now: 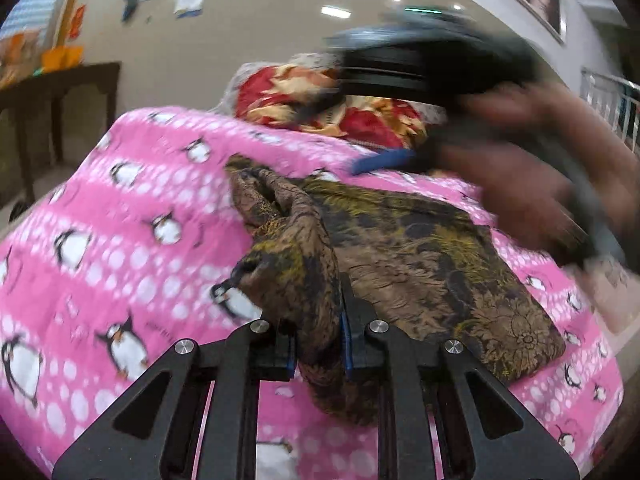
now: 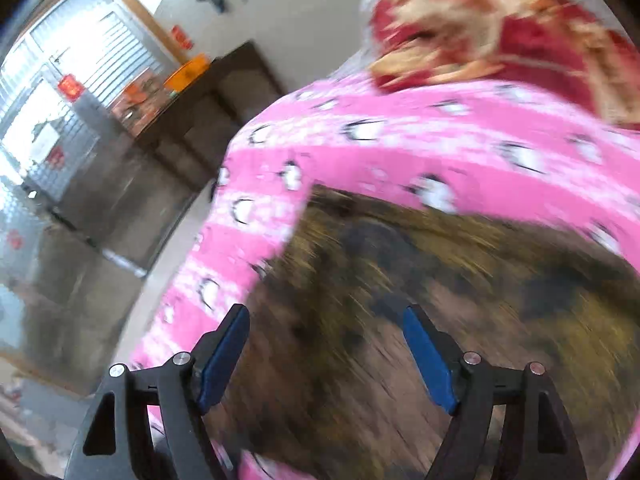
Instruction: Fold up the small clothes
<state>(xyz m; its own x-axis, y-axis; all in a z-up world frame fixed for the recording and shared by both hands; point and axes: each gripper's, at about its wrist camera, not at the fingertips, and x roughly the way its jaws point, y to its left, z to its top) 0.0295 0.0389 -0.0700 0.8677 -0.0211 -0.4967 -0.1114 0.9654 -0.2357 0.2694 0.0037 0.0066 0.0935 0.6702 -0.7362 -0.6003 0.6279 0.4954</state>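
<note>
A brown and yellow patterned garment (image 1: 420,256) lies on a pink penguin-print blanket (image 1: 120,220). My left gripper (image 1: 318,340) is shut on a bunched fold of the garment at its near left edge and holds it lifted off the blanket. My right gripper (image 2: 326,344) is open and empty, hovering just above the garment (image 2: 440,300); the view is blurred by motion. In the left wrist view the right gripper (image 1: 400,80) and the hand holding it appear blurred at the upper right, above the garment's far side.
A red and cream floral bundle (image 1: 332,100) sits at the blanket's far end, also in the right wrist view (image 2: 500,40). A dark wooden table (image 1: 60,92) with orange items stands to the left by the wall. The blanket's left edge (image 2: 208,240) drops to the floor.
</note>
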